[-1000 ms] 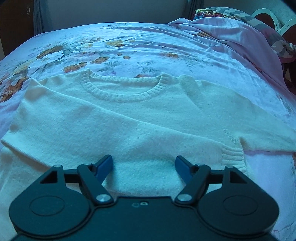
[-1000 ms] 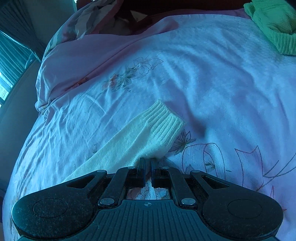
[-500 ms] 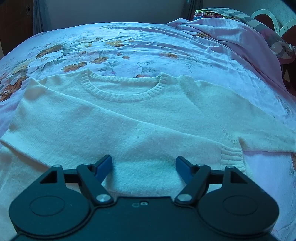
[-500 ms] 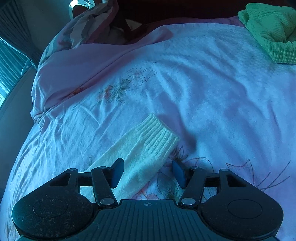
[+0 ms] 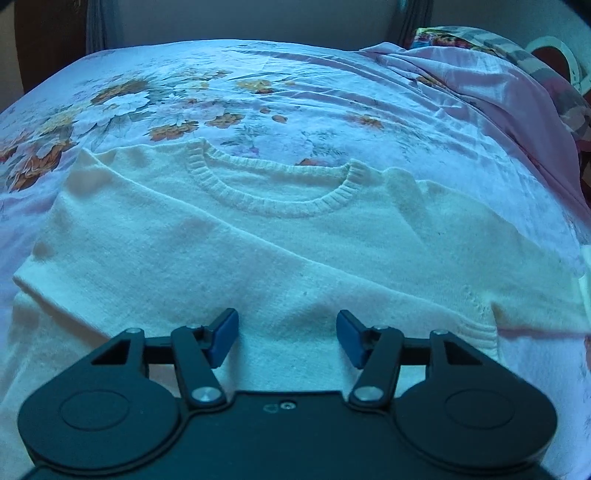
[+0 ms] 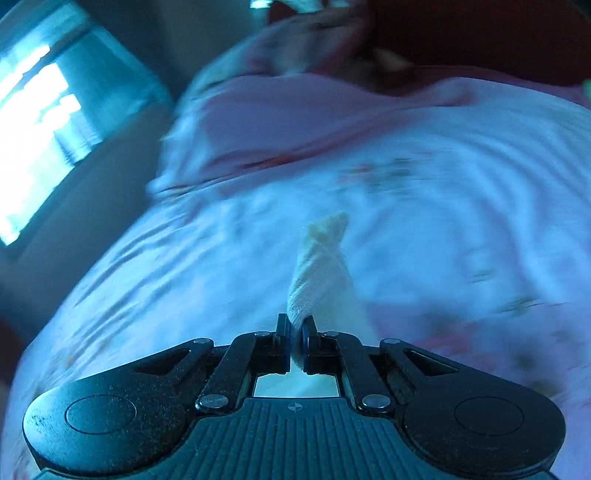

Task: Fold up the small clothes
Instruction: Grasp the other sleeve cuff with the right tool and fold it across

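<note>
A cream knit sweater [image 5: 258,243] lies flat on the bed, its ribbed neckline [image 5: 273,199] away from me. One sleeve is folded across the body. My left gripper [image 5: 287,334] hovers over the sweater's lower part, jaws closing, blue pads apart with knit fabric below the gap and not pinched. In the blurred right wrist view my right gripper [image 6: 295,332] is shut on the sweater's other sleeve cuff [image 6: 321,266], which stands up bunched from between the pads, lifted off the sheet.
The bed carries a floral sheet [image 5: 177,96] with a pink quilt [image 5: 498,92] heaped at the right. A bright window [image 6: 33,140] is at the left of the right wrist view. A dark headboard [image 6: 480,33] runs along the top.
My right gripper opened over the sleeve cuff, then shut on it and lifted it, swinging sideways. My left gripper's pads have come closer together; the left hand stayed put.
</note>
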